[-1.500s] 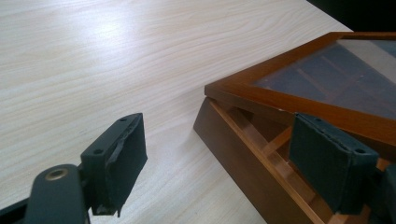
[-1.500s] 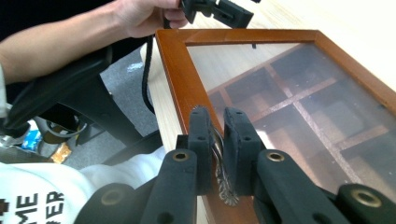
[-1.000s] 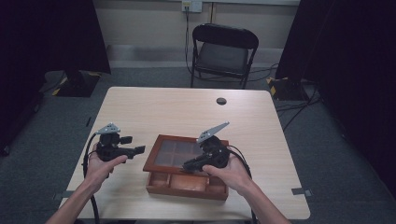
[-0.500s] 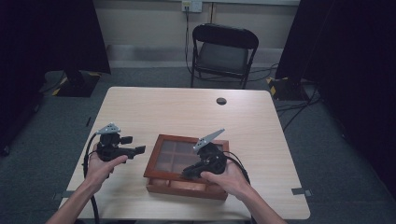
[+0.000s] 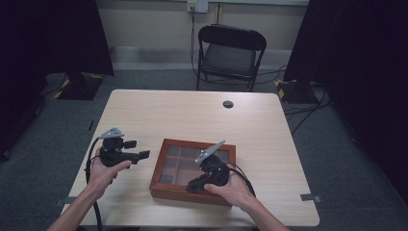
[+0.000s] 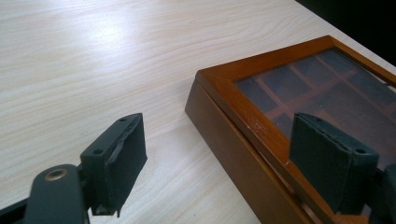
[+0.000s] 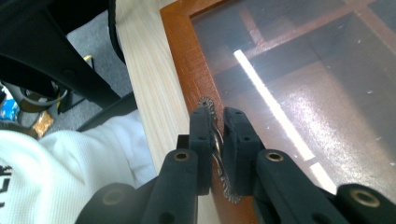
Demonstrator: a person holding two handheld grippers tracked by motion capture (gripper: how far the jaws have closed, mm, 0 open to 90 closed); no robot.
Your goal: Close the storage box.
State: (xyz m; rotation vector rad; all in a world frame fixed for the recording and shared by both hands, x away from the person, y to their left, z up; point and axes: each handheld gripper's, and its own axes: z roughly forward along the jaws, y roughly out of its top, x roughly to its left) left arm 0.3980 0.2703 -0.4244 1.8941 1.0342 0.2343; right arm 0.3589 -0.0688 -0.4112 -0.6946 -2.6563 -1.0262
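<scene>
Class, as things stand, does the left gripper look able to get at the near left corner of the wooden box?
Probably yes. The left gripper is open, and bare table lies between it and the wooden box, with nothing between.

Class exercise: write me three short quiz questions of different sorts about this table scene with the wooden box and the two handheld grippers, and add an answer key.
1. True or false: the left gripper is clamped on the brown wooden box with a glass lid.
2. The right gripper is shut on: A) a cable, B) the small round metal latch at the box's front edge, C) nothing.
3. Fill in: the round dark object lies on the far part of the pale wooden ____.

Key: 1 false, its jaws stand open beside the box; 2 B; 3 table.
</scene>
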